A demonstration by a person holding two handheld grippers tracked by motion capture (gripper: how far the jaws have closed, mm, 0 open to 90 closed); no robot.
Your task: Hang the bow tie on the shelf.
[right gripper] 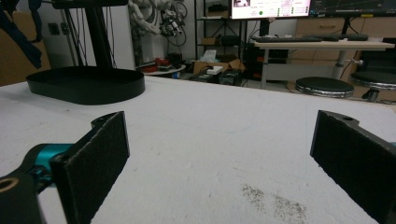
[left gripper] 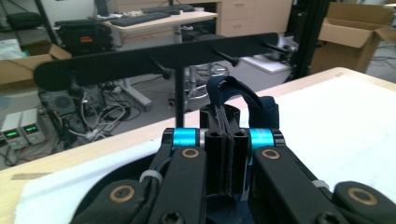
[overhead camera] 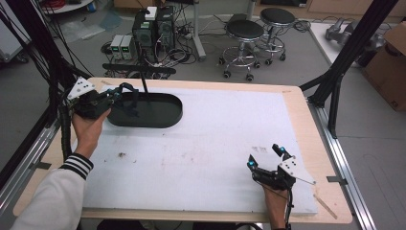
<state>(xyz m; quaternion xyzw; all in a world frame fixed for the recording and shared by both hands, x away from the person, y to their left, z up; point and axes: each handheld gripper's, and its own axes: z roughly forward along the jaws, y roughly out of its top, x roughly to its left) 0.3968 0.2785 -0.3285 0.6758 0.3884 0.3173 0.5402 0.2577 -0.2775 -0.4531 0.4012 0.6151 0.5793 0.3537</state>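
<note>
At upper left, the left hand-held gripper (overhead camera: 116, 94) clamps a dark blue strap (left gripper: 243, 100) over the black oval tray (overhead camera: 165, 115); the right hand-held gripper (overhead camera: 266, 156) gapes apart at lower right.

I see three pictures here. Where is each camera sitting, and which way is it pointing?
High view: above the person's side, looking forward and down on the table; both forearms, the left gripper and right gripper show.
Left gripper view: rides the left gripper, looking along its shut jaws, which pinch a blue strap, toward the peg rack.
Right gripper view: rides the right gripper, low over the table, looking between its open jaws toward the black tray.
Shared: the tray shows in the high and right gripper views.
</note>
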